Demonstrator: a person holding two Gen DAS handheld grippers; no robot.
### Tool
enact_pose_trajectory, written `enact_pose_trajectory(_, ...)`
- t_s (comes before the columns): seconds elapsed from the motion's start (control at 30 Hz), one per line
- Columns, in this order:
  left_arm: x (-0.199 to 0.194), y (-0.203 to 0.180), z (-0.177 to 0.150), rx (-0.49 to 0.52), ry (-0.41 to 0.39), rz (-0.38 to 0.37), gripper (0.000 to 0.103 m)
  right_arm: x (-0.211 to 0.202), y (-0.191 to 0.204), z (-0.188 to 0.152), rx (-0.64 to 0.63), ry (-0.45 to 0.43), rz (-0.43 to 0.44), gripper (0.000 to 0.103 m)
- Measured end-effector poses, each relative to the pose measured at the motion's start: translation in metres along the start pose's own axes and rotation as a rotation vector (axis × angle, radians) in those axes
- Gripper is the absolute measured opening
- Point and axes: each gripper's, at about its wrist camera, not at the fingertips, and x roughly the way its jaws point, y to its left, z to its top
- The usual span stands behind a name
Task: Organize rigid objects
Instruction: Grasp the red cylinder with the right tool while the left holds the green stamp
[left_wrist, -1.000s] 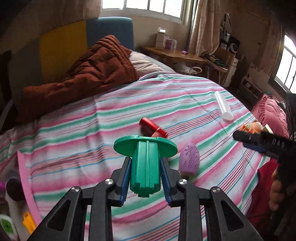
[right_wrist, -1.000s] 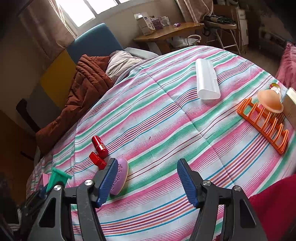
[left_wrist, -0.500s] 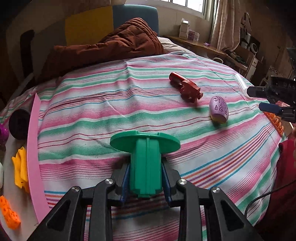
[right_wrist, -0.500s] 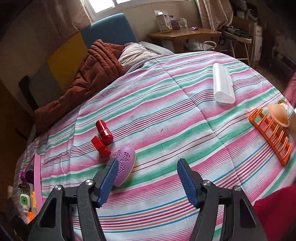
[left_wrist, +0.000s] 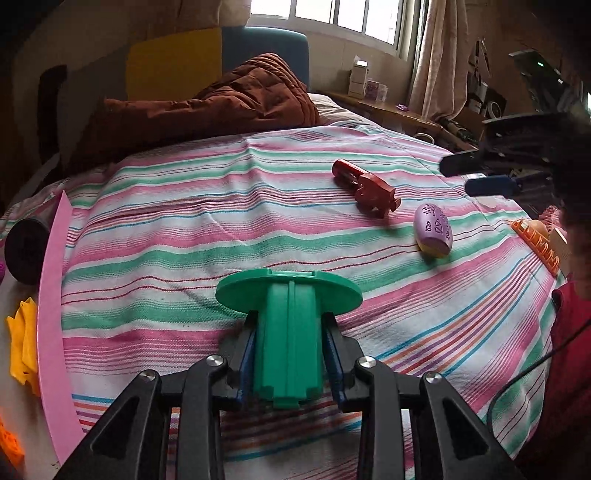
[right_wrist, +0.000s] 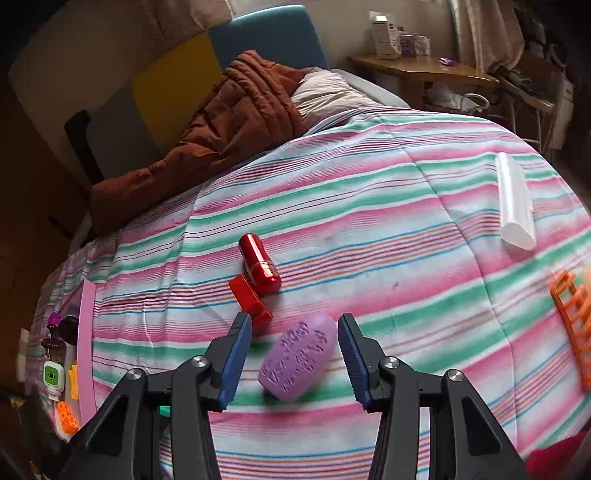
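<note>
Bed (right_wrist: 406, 192) with the striped cover is the surface here, loose rigid items scattered on it. Largest to smallest:

1. White case (right_wrist: 515, 203), far right side of the cover, well apart from both grippers. Untouched.
2. Orange rack (right_wrist: 572, 325), right edge of the bed, partly cut off in the right wrist view. Looks like a possible collecting spot, can't confirm.
3. Green flanged part (left_wrist: 288, 325): left gripper (left_wrist: 290, 354) is pinching its stem, pads pressed on both sides, flange forward, low over the near edge of the cover. Whether the flange touches the cloth I can't tell.
4. Red 2-piece item (right_wrist: 258, 273): cylinder plus a boxy red bit, touching each other, mid-bed, just beyond the purple one.
5. Purple oval case (right_wrist: 297, 360): lying flat on the cover, between the blue pads of the right gripper (right_wrist: 293, 356). Jaws have just been closing but are spread wider than the case, gap visible on both sides, no contact.

Step in hand, my read: right side is mid-grasp on the purple case while left carries the green part.

Next move calls for: finish the close squarely across the case's short axis, keep the left pad clear of the red piece just beside it, then lift straight. Smooth rounded shell, so it may squirt out if pinched off-centre.
</note>
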Motion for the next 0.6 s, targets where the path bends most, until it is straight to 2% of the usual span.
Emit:
enact_pose_trajectory(0.2,0.000,0.002,0.000,-0.009,-0.008,-0.014,0.032,0.054,0.039,0.044,-0.100,0.088,-0.018,0.050)
enact_pose_trajectory(0.37,0.001,0.006,0.000,-0.026,-0.011,-0.034,0.032,0.101,0.048,0.062,-0.137,0.199,-0.075,0.050)
enact_pose_trajectory(0.4,0.001,0.006,0.000,-0.027,-0.012,-0.036,0.032,0.112,0.047,0.062,-0.139,0.238,-0.094,0.043)
enact_pose_trajectory(0.43,0.001,0.006,0.000,-0.029,-0.013,-0.038,0.032,0.118,0.045,0.062,-0.140,0.255,-0.110,0.026)
enact_pose_trajectory(0.47,0.001,0.006,0.000,-0.029,-0.013,-0.039,0.032,0.119,0.045,0.062,-0.146,0.240,-0.124,0.026)
enact_pose_trajectory(0.53,0.000,0.007,0.000,-0.031,-0.014,-0.042,0.032,0.113,0.043,0.065,-0.137,0.216,-0.093,0.026)
enact_pose_trajectory(0.6,0.000,0.007,-0.001,-0.032,-0.015,-0.044,0.032,0.099,0.041,0.067,-0.139,0.158,-0.115,0.026)
